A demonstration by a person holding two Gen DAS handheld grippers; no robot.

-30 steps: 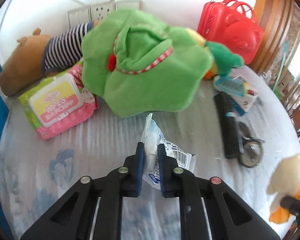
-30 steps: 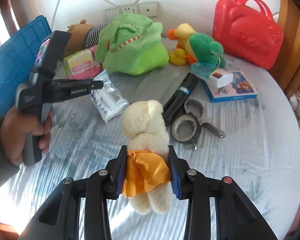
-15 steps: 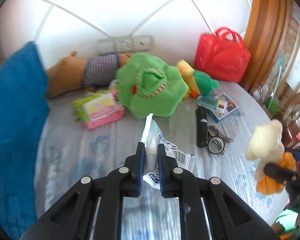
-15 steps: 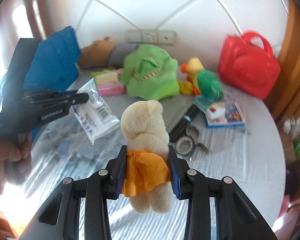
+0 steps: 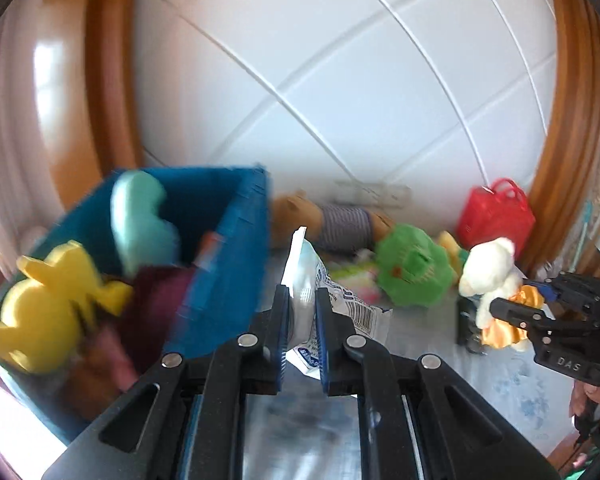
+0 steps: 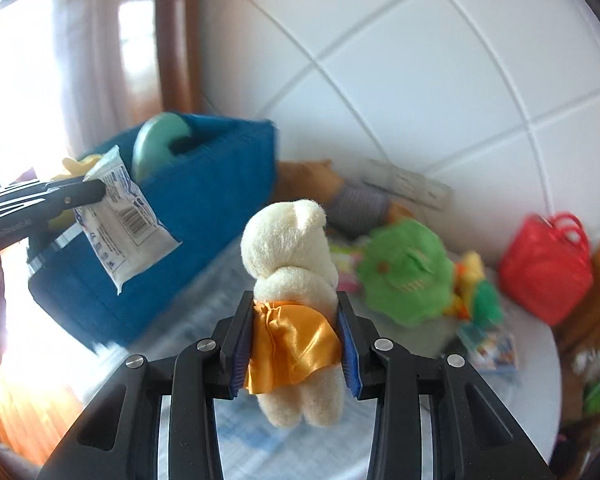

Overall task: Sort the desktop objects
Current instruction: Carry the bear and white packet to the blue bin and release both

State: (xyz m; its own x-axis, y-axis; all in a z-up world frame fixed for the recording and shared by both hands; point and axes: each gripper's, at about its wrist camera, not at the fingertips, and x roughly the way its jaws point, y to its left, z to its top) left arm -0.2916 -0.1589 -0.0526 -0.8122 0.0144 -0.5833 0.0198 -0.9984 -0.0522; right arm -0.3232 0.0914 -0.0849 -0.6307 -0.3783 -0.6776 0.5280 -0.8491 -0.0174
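We see the table [image 6: 532, 364] first, covered in a pale blue-patterned cloth, set against a white tiled wall [image 5: 340, 80]. At its left end stands the blue bin [image 5: 228, 272], already holding a yellow plush [image 5: 48, 312], a mint-green plush [image 5: 140, 220] and something dark red. Along the back of the table lie a brown plush in a striped shirt [image 5: 332, 220], a green plush [image 6: 404, 268], a red plastic case [image 6: 548, 268] at the right end, and a smaller yellow-and-green toy [image 6: 476, 284] just beside the green plush; motion blur hides the finer items. Our left gripper [image 5: 302, 320] is clenched on a white packet of tissues [image 5: 312, 280], which hangs in the air just right of the bin's near wall, barcode showing. Our right gripper [image 6: 296, 344] is clamped on the cream teddy bear [image 6: 288, 248], its blue pads pressing the orange satin skirt on either side, the bear upright and held above the table, well right of the bin.
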